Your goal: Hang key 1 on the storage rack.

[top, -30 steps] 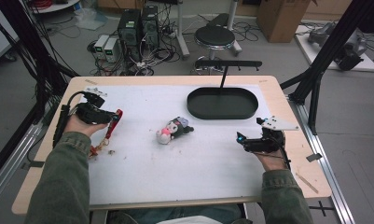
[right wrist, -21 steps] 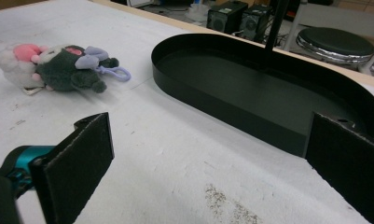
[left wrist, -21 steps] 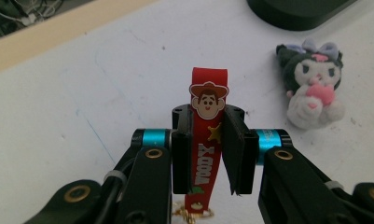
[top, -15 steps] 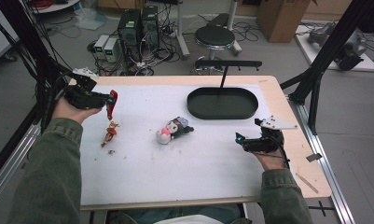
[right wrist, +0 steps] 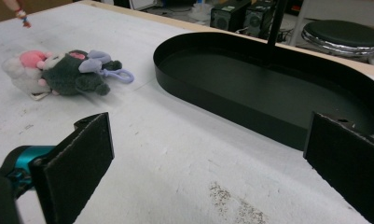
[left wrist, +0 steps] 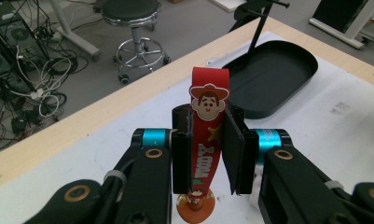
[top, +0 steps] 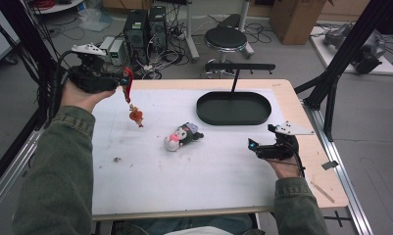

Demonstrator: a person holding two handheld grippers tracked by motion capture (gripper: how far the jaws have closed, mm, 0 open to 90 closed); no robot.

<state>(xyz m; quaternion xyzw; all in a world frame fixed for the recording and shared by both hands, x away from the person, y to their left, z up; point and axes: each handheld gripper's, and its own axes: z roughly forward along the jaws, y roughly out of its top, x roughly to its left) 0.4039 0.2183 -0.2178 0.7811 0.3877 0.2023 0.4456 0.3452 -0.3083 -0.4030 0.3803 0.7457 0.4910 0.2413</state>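
My left gripper (top: 121,81) is raised above the table's far left corner, shut on a red cowboy keychain strap (left wrist: 207,140). Its orange charm (top: 136,116) dangles below, off the mat. In the left gripper view the strap sits pinched between both pads, the cartoon face above them. A small plush keychain (top: 183,136), grey, pink and white with a purple clip, lies on the white mat mid-table. My right gripper (top: 252,146) rests low at the right, open, its jaws wide apart and pointing towards the plush (right wrist: 63,70).
A black oval tray (top: 233,108) with an upright T-shaped stand (top: 239,67) sits at the far right of the mat. The mat (top: 184,181) covers most of the wooden table. Behind the table are a stool (top: 225,37), computers and cables.
My left gripper has risen and moved back with the red strap, lifting the charm off the mat. The right gripper and the plush have stayed put.
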